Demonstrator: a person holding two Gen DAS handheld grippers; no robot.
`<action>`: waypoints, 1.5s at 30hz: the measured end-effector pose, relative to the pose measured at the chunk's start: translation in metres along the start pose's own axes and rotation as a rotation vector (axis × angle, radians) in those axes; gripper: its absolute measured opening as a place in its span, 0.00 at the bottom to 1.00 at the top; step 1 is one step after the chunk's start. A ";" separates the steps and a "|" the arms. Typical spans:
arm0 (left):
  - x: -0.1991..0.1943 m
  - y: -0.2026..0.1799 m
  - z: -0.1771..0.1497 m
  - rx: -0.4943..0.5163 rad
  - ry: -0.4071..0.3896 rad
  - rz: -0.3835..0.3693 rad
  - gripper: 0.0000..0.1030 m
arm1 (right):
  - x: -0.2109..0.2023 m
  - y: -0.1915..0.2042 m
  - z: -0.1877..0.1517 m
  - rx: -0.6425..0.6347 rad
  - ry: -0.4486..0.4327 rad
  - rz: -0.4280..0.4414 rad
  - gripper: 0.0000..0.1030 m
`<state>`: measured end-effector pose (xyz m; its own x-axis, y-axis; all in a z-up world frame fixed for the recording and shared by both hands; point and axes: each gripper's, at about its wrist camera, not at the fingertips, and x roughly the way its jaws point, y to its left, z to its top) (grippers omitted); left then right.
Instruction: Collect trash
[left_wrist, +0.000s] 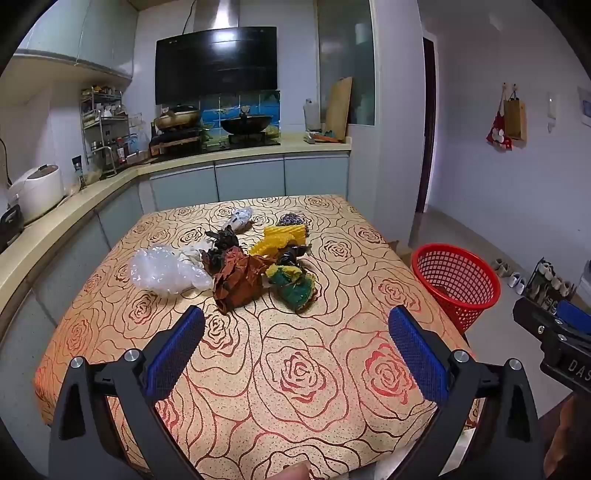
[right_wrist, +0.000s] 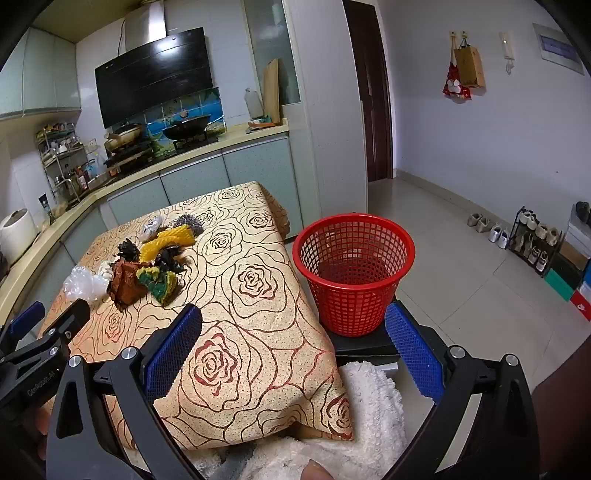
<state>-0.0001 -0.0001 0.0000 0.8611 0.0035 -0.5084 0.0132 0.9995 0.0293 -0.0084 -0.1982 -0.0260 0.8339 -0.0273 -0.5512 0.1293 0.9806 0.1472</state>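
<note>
Crumpled trash (left_wrist: 236, 269) lies well beyond the empty, spread-open left hand-held gripper (left_wrist: 295, 328); right hand-held gripper (right_wrist: 291, 325) likewise.

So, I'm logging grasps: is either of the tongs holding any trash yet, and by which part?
Nothing is held: left tongs and right tongs are both open and empty.

Crumpled trash (left_wrist: 243, 266) lay heaped mid-worktop (left_wrist: 295, 369). A red mesh basket (right_wrist: 352, 273) stood upright beside the worktop's right edge.

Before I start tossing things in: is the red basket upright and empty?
Upright and apparently empty. The red basket stands mouth-up on a dark stand beside the table, and only its bare mesh floor shows inside.
</note>
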 end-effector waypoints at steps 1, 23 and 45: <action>0.000 0.000 0.000 -0.001 -0.004 -0.001 0.93 | 0.000 -0.001 0.000 0.008 -0.003 0.008 0.94; 0.001 0.001 -0.003 -0.007 0.010 -0.006 0.93 | 0.001 0.000 -0.001 0.007 0.002 0.006 0.94; -0.002 0.003 0.000 -0.008 0.002 -0.002 0.93 | -0.004 0.009 -0.002 -0.008 -0.022 -0.001 0.94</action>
<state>-0.0017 0.0028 0.0010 0.8599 0.0018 -0.5105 0.0107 0.9997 0.0216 -0.0113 -0.1894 -0.0242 0.8456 -0.0321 -0.5329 0.1258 0.9821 0.1404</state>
